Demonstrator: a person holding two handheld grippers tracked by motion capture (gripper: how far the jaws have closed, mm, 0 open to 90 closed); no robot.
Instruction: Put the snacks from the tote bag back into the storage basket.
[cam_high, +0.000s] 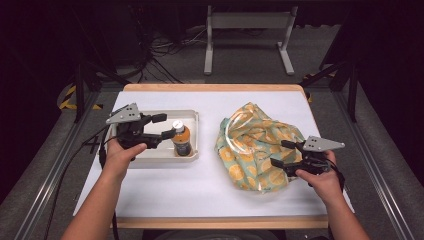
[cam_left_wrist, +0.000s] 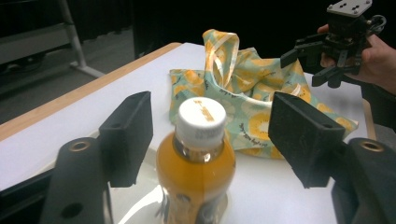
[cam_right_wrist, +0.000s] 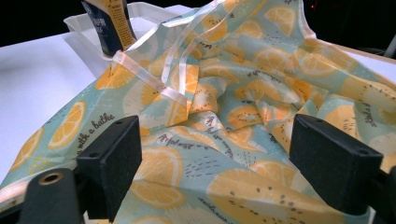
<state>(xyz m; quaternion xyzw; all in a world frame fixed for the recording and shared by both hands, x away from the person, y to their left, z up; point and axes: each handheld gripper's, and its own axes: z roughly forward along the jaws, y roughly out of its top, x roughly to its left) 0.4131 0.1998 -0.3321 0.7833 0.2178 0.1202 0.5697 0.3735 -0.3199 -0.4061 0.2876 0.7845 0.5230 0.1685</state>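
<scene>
Left gripper (cam_high: 169, 126): fingers (cam_left_wrist: 127, 135) spread wide either side of the orange juice bottle (cam_high: 182, 139), clear of it, nothing grasped. Bottle upright in the white tray (cam_high: 150, 159) on the tabletop (cam_high: 200, 190). Right gripper (cam_high: 285, 154): fingers (cam_right_wrist: 112, 163) released, parted above the lemon-print bag (cam_high: 255, 145), holding nothing.

Bottle (cam_right_wrist: 109, 25) cut off by top edge in right gripper view, cap not seen. Bottle base cut off by bottom edge in left gripper view. Label text too blurred to be read. Tray (cam_right_wrist: 88, 23) partly hidden behind bag (cam_right_wrist: 243, 107). Bag inside hidden by folds.
</scene>
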